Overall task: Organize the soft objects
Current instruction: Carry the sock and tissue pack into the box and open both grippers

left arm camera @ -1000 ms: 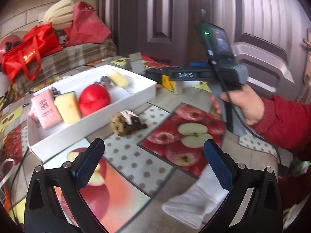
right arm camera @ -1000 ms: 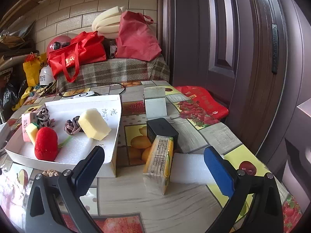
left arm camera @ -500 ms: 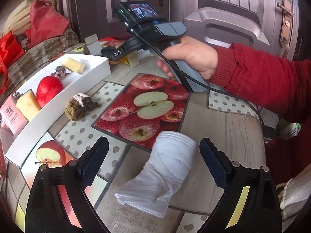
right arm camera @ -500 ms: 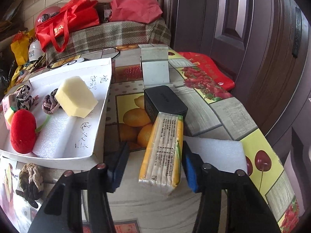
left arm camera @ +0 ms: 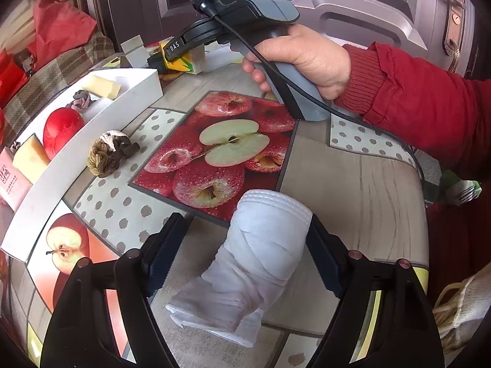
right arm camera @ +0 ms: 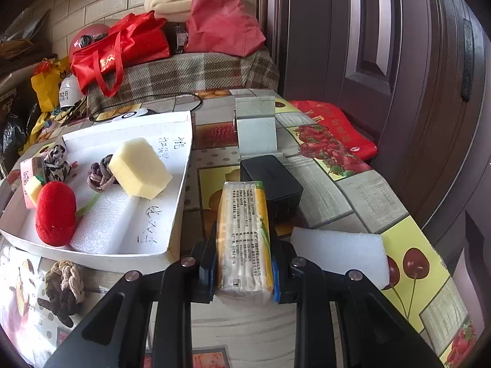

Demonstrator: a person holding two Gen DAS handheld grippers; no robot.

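Observation:
A white rolled cloth (left arm camera: 260,245) lies on the fruit-print tablecloth between the jaws of my left gripper (left arm camera: 245,227), which are closing. The right pad touches the roll and the left pad still stands apart from it. My right gripper (right arm camera: 242,251) is shut on a yellow tissue pack (right arm camera: 242,214), squeezing its near end; the left wrist view shows that pack (left arm camera: 181,61) at the far end of the table. A white tray (right arm camera: 92,251) holds a red plush fruit (right arm camera: 55,211), a yellow sponge block (right arm camera: 138,168) and other soft pieces. A braided brown knot (left arm camera: 110,153) lies just outside the tray.
A black box (right arm camera: 270,181) sits right behind the tissue pack and a white foam slab (right arm camera: 337,251) lies to its right. A small white stand (right arm camera: 256,122) is further back. A hand in a red sleeve (left arm camera: 414,101) holds the right gripper. Red bags (right arm camera: 122,49) pile up beyond the table.
My left gripper swung right and down over the white roll and its jaws narrowed around it. The right gripper's jaws went from wide apart to clamped on the tissue pack.

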